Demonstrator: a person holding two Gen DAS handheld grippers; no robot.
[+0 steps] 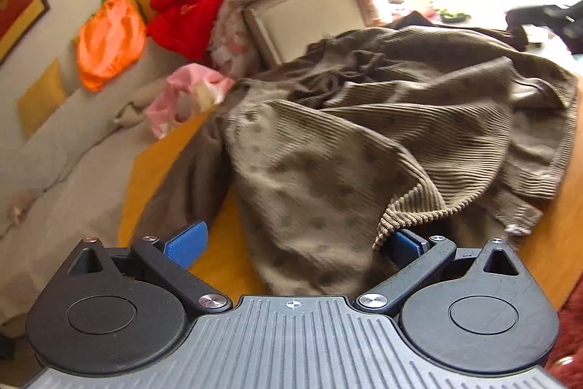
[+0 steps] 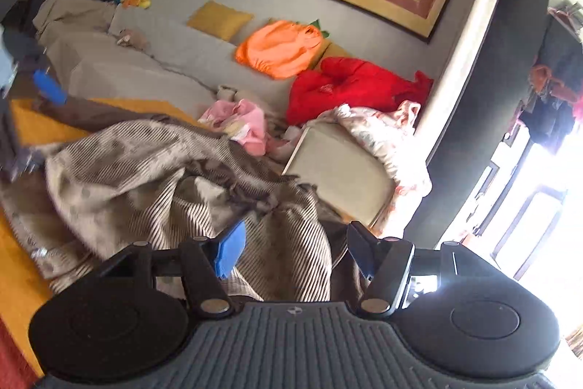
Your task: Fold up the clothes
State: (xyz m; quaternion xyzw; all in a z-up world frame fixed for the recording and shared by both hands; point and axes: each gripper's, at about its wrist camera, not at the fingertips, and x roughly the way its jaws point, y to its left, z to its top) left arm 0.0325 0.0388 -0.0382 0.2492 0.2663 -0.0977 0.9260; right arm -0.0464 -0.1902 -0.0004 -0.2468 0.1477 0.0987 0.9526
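Note:
A brown corduroy garment (image 1: 382, 119) with a dotted lining lies crumpled on the yellow table (image 1: 156, 163). My left gripper (image 1: 297, 246) is open at the garment's near edge; a fold of cloth lies between its blue pads and drapes over the right pad (image 1: 406, 245). In the right wrist view the same garment (image 2: 145, 170) lies below my right gripper (image 2: 295, 250), which is open with cloth between its blue pads (image 2: 229, 254). The left gripper's blue pad (image 2: 49, 86) shows at the far left of that view.
A beige sofa (image 2: 153, 57) behind the table holds an orange garment (image 2: 280, 48), a red garment (image 2: 346, 90), a pink one (image 2: 240, 123) and yellow cushions. A chair back (image 1: 302, 20) draped with floral cloth stands at the table's far side. Bright windows are on the right.

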